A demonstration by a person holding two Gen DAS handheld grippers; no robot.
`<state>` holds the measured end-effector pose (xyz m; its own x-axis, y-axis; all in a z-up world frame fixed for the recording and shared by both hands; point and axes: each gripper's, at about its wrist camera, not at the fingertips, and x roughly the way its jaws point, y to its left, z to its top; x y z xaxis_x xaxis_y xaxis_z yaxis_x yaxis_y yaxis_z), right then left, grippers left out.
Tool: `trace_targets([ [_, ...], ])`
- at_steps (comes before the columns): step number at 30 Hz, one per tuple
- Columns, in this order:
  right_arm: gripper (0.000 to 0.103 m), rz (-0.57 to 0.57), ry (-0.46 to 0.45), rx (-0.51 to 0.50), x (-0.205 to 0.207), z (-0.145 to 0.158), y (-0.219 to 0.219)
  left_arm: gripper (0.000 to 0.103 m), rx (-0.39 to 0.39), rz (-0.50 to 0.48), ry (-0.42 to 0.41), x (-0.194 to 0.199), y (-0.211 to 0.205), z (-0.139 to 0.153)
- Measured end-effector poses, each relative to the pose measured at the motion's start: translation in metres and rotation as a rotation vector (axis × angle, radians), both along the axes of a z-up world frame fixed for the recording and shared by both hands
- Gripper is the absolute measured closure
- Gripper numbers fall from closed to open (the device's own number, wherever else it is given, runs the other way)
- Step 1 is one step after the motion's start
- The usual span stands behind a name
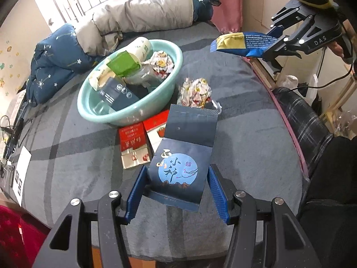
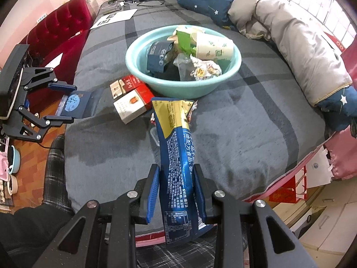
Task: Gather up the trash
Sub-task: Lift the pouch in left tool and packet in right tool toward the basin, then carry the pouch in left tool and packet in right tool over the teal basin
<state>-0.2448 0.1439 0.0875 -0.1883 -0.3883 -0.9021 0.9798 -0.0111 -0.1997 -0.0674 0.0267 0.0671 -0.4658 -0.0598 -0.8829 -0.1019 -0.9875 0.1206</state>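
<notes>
My left gripper [image 1: 177, 192] is shut on a dark blue box [image 1: 180, 167] with a pale moon print, held a little above the grey bed. In the right wrist view the same box [image 2: 77, 107] hangs off the bed's left edge in the left gripper [image 2: 67, 102]. The right gripper [image 2: 176, 189] is shut on a blue and gold snack bag [image 2: 176, 167], seen at upper right in the left wrist view as bag [image 1: 238, 42]. A teal basin [image 1: 178, 53] holding several pieces of trash sits mid-bed. A crumpled wrapper [image 1: 195, 92] and red cigarette packs [image 1: 133, 143] lie beside it.
A rolled grey duvet [image 1: 142, 13] and a starry blue quilt [image 1: 53, 62] line the far side of the bed. Papers [image 2: 116, 16] and cables lie near the red headboard [image 2: 58, 29]. Plaid cloth [image 1: 301, 116] covers the near bed edge.
</notes>
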Motion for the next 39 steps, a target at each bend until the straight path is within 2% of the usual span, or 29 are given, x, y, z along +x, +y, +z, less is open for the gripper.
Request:
trace_targets([
  [27,0.072,0.027,0.031,-0.052,-0.011,0.045,-0.036,0.043,-0.016,0.025,0.072,-0.029,-0.021,0.043],
  [39,0.072,0.043,0.036,-0.067,-0.013,0.061,-0.06,0.043,0.004,0.055,0.112,-0.046,-0.042,0.058],
])
